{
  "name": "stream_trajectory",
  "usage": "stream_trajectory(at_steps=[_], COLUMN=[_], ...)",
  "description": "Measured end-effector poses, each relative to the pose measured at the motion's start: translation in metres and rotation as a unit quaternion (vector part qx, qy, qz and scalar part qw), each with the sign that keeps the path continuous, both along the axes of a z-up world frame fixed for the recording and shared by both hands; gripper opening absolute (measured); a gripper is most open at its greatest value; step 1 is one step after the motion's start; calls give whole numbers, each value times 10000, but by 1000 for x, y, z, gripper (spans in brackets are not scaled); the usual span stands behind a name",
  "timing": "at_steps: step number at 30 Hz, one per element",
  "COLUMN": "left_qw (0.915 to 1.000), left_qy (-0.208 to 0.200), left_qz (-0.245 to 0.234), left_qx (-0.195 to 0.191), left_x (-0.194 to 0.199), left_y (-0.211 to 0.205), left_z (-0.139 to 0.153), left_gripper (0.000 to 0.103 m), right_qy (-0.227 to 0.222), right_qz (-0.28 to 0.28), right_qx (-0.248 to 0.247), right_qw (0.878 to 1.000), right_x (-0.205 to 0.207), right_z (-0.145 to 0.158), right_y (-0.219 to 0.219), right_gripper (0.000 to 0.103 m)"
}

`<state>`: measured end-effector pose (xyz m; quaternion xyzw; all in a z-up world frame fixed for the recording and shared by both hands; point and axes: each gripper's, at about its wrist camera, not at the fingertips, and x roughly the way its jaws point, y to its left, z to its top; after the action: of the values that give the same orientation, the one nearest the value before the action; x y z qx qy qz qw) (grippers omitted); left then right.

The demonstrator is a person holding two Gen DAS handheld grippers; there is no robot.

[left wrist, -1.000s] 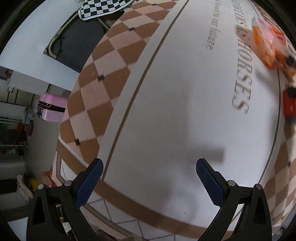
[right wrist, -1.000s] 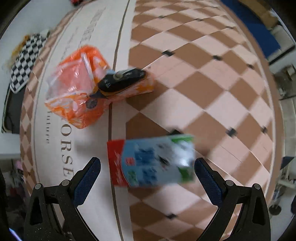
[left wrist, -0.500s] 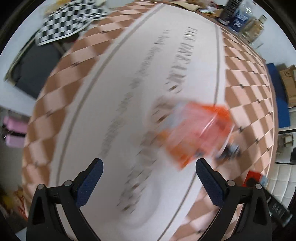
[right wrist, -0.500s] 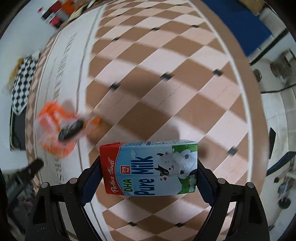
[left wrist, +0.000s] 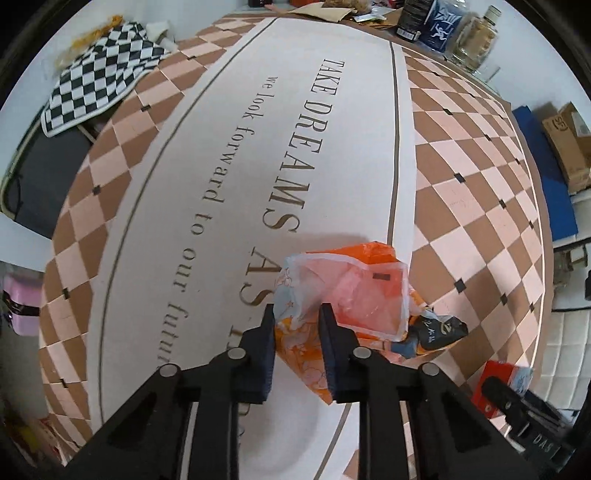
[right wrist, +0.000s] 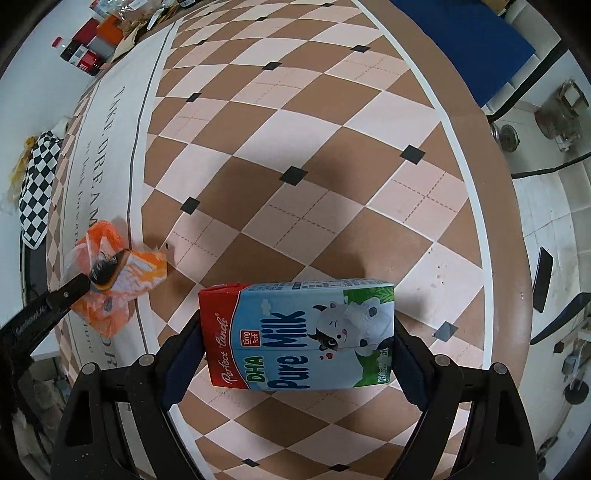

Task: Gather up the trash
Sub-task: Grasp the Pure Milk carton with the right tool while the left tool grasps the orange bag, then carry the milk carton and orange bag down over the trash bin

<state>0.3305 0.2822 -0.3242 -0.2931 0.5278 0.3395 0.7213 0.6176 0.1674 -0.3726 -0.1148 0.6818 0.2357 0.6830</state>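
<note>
An orange plastic bag [left wrist: 347, 295] lies on the checkered tablecloth with a dark wrapper [left wrist: 439, 328] inside its mouth. My left gripper [left wrist: 297, 347] is shut on the bag's near edge. My right gripper [right wrist: 297, 343] is shut on a blue, red and green milk carton [right wrist: 299, 334] and holds it above the cloth. The bag also shows at the left of the right wrist view [right wrist: 114, 273], with the left gripper's finger [right wrist: 55, 301] on it. The carton and the right gripper show at the lower right of the left wrist view [left wrist: 506, 380].
A black-and-white checkered cloth [left wrist: 99, 70] lies at the table's far left. Bottles and jars [left wrist: 439, 26] and boxes [right wrist: 88, 48] stand at the far end. A blue mat [right wrist: 465, 40] lies on the floor past the right edge.
My left gripper swung toward the orange bag and shut on its edge. My right gripper closed on the milk carton and lifted it off the cloth.
</note>
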Motion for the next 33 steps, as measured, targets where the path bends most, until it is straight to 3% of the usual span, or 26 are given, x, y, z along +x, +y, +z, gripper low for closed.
stream_trajectory(at_steps=[7,18,28,33], left_qw=[9994,9954,9883,9835], left_qy=[105,-12,-591,-740], left_qz=[-122,-291,-827,-1258], left_qx=[292,912,1141,1067], left_x=[-3,-58,-168,-239], left_y=[-9,-56,-131,-174], left_z=[3,62,113,115], left_gripper=[11,6,6,6], right_qy=[-125,-560,-803,-934], right_qz=[109,241,26,-237], right_qx=[36,341,664,738], right_qw=[9999,9976,9946,9926], right_x=[-11,-63,-191,-277], right_z=[12,68,118,132], right_y=[1,-24,-110,-169], right_gripper=[91,91,91,91])
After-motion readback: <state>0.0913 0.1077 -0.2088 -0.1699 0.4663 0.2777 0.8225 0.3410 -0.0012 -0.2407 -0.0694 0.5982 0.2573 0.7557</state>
